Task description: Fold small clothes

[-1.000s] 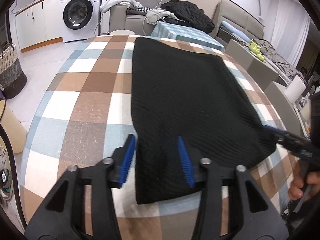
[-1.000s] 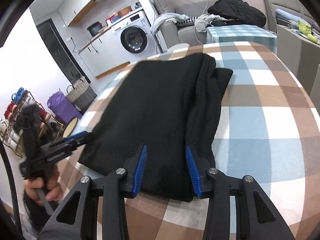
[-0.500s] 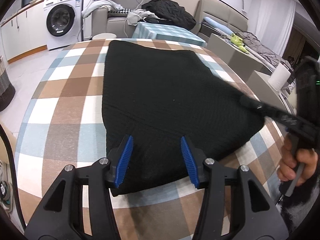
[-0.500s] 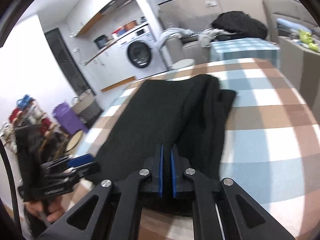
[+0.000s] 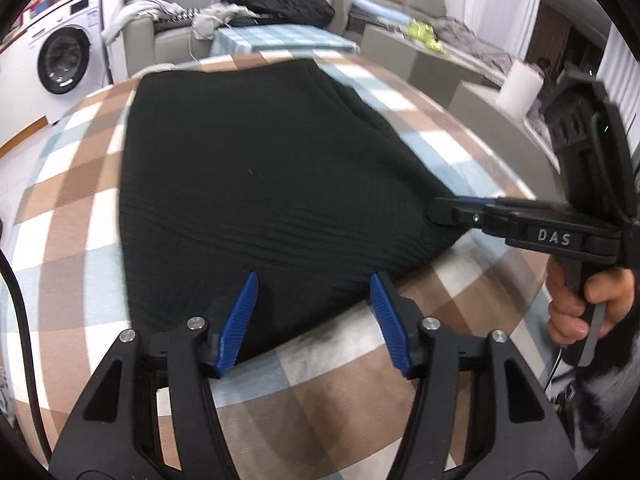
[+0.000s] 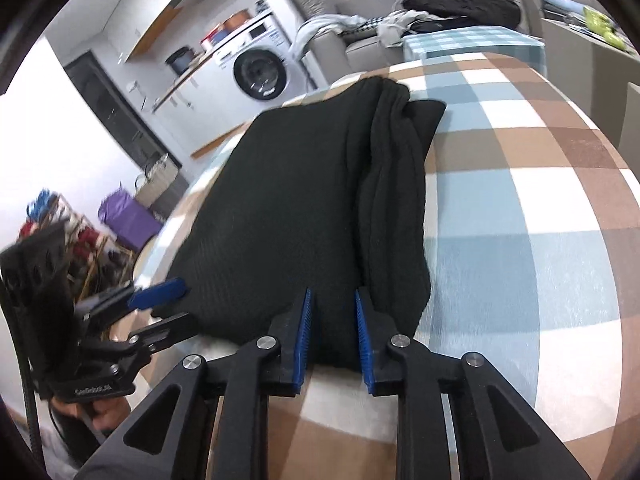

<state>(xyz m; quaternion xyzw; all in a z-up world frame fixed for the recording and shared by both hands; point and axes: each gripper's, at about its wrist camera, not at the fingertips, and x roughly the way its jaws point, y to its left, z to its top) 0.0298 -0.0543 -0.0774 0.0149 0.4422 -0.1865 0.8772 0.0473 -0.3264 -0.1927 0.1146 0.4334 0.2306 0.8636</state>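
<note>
A black knit garment [image 5: 260,184] lies flat on the checked tablecloth [image 5: 72,208]; in the right wrist view [image 6: 304,208] its right side is folded over in a thick ridge. My left gripper [image 5: 312,320] is open, its blue fingers straddling the garment's near hem. My right gripper [image 6: 331,332] stands with its jaws a little apart over the near right corner of the garment, the cloth between its pads. In the left wrist view the right gripper [image 5: 460,208] sits at the garment's right corner.
The round table's near edge lies just below both grippers. Behind it are a sofa with piled clothes [image 5: 276,4], a small checked table [image 5: 280,38], a washing machine [image 5: 64,60] and a white roll [image 5: 520,92]. A basket [image 6: 158,184] and purple bag [image 6: 128,216] stand on the floor left.
My right gripper was shut half a second ago and has since parted slightly. My left gripper has slid right along the hem, staying open. The garment has kept its place.
</note>
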